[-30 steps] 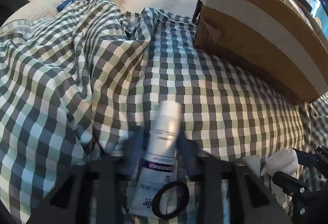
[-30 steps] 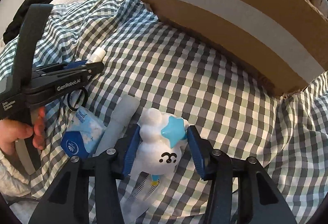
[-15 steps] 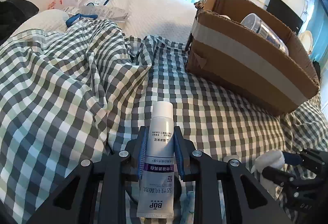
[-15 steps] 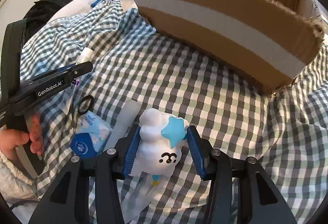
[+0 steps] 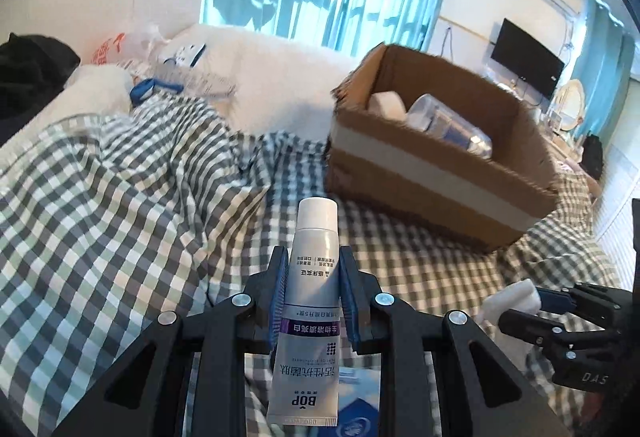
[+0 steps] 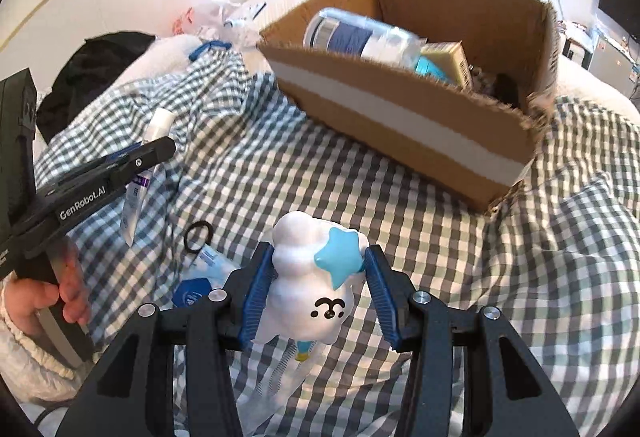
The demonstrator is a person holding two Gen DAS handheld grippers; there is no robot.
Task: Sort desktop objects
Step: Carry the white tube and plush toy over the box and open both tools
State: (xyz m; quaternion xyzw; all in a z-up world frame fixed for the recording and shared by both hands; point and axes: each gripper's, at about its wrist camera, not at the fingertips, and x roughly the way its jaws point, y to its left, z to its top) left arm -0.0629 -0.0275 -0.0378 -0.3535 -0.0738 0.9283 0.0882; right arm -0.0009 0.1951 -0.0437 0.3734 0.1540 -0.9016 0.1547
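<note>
My left gripper (image 5: 313, 269) is shut on a white toothpaste tube (image 5: 311, 301), cap forward, held above the checked cloth. It also shows in the right wrist view (image 6: 138, 173). My right gripper (image 6: 320, 265) is shut on a white cloud toy with a blue star (image 6: 316, 277), lifted off the cloth; its white tip shows in the left wrist view (image 5: 512, 297). An open cardboard box (image 5: 436, 173) (image 6: 408, 117) stands ahead, holding a clear bottle (image 6: 360, 37), a white roll (image 5: 386, 105) and a yellow carton (image 6: 446, 57).
On the green-checked cloth (image 6: 440, 257) below lie a black hair ring (image 6: 198, 235), a blue tissue pack (image 6: 200, 285) and a clear packet (image 6: 288, 361). White bedding with plastic bags (image 5: 132, 49) and a black garment (image 6: 96, 69) lie behind.
Both grippers have risen with their objects and pulled back, so the inside of the box has come into view. The toothpaste tube left the cloth.
</note>
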